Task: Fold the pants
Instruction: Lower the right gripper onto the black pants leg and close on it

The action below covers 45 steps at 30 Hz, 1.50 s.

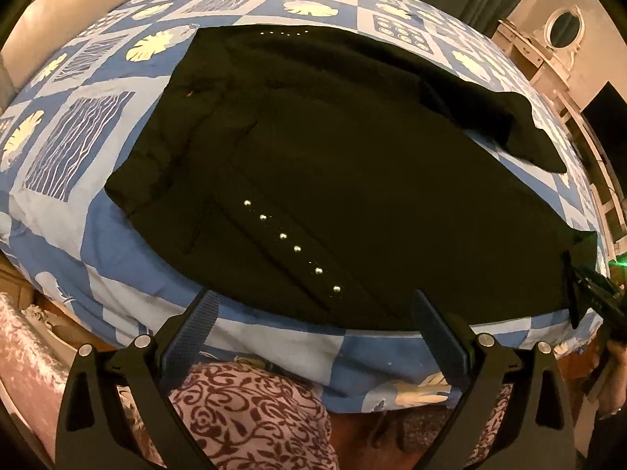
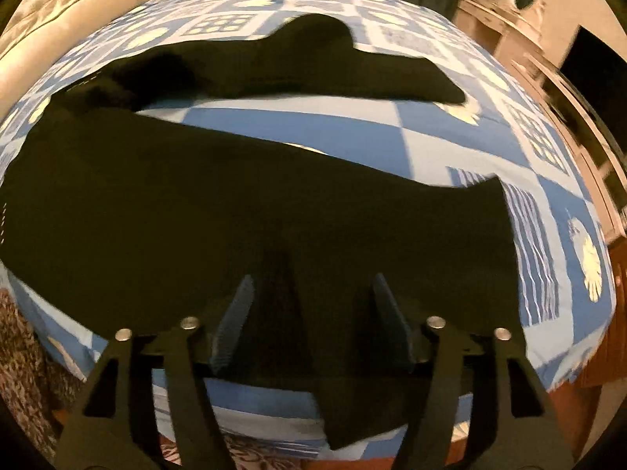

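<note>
Closing your right tongs [image 2: 311, 307], half open around the pants [image 2: 235, 215] at the bed's [image 2: 333, 129] near edge, could pinch one layer only; left tongs [image 1: 313, 321] gape empty.

Steep close views (shared pants [image 1: 313, 149])

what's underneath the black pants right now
The black pants lie spread on a blue and white patterned bedcover, whose squares show all round them. The part of the cover directly beneath the cloth is hidden.
</note>
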### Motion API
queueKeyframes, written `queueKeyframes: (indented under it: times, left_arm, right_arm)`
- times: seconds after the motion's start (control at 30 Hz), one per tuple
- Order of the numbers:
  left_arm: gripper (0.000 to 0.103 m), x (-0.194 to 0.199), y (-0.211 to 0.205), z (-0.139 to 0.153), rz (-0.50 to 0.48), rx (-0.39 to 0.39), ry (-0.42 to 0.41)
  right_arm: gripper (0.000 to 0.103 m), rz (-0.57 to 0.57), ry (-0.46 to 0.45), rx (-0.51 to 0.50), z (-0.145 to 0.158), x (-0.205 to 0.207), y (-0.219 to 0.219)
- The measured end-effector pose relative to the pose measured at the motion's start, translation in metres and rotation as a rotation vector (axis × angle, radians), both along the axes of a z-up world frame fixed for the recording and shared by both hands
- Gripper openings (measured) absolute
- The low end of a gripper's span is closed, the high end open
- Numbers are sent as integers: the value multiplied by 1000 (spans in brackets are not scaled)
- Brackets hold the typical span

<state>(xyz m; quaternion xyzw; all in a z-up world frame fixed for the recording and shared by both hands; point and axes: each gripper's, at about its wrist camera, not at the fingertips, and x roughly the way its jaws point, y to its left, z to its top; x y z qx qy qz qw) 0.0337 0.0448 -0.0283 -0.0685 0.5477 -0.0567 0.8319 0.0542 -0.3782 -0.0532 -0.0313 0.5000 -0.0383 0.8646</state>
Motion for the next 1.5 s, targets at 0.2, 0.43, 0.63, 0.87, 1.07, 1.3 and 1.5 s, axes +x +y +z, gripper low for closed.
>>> queueKeyframes:
  times: [0.2,0.43,0.63,0.87,1.07,1.3,1.5]
  left_arm:
    - [97,2,4,-6,9,-30,36]
    - [97,2,3,-8,7,-16,29]
    - [97,1,3,-8,1,4,13]
    - [97,0,-6,-9,-27,44,-9]
    - [97,1,-15,-13,-46,47,0]
    - [97,2,-18,-9,-74,60,-14]
    - [98,30,-1,6,-49,109,-20]
  right_arm:
    - [68,-17,56,-60,-11,8,2]
    - [16,-72,69,135,-1,7,-36]
    - [6,-165,-22,143,37,-4,-95]
    - [6,-348,-98,-8,67,-19,-208]
    - [6,-569,10,-54,33,-33,-312]
    - [35,-681,4,-2,19,-56,-341]
    - [70,-383,-126,146,63,-10,-255]
